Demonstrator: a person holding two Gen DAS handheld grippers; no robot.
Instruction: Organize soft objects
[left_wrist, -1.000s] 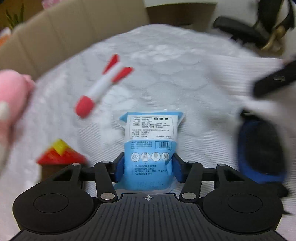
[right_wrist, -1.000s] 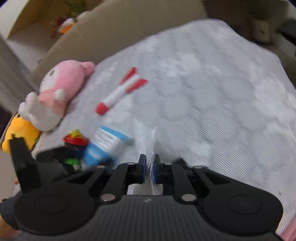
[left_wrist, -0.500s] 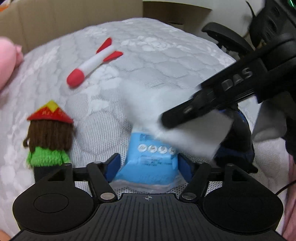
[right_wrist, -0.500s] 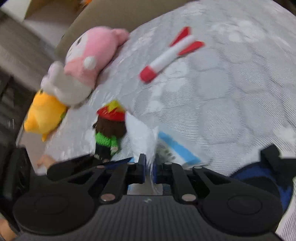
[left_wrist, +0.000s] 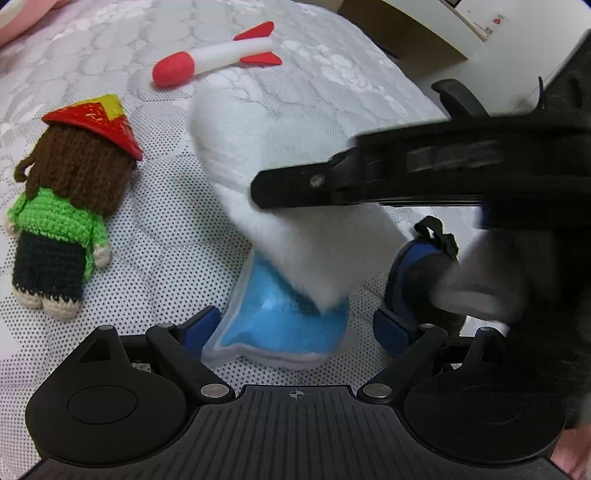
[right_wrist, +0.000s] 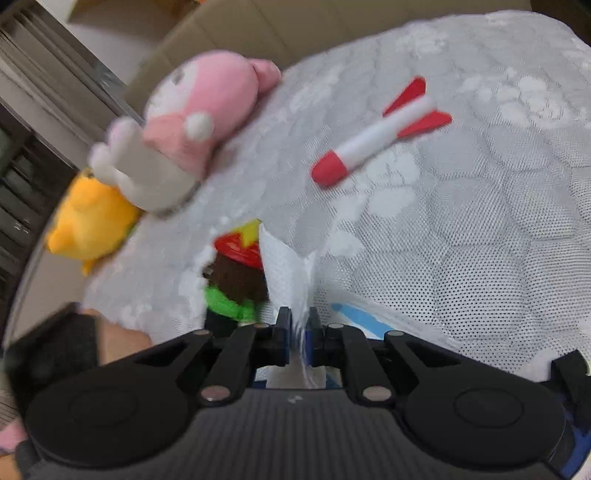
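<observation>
White quilted mattress (right_wrist: 461, 229) fills both views, with cardboard and a chair arm behind it. The right claw (right_wrist: 298, 338) is clenched on a thin white cloth (left_wrist: 295, 206), which hangs over the blue packet (left_wrist: 280, 325) lying on the bed. The left claw (left_wrist: 293, 326) stands released, its blue pads either side of the packet's lower end and apart from it. Close by lie the knitted doll (left_wrist: 62, 221) with its red hat, the red and white foam rocket (left_wrist: 218, 55), and, in the right wrist view, the pink plush (right_wrist: 192, 122) resting against the yellow plush (right_wrist: 92, 225) at the bed's edge. A dark blue object (left_wrist: 417, 273) sits just beside the packet. The grip on the cloth looks narrow, so it may slip free or fall bunched over the packet. If the left claw closes now, it could catch the cloth's hanging edge along with the packet. A sideways sweep might also nudge the doll.
</observation>
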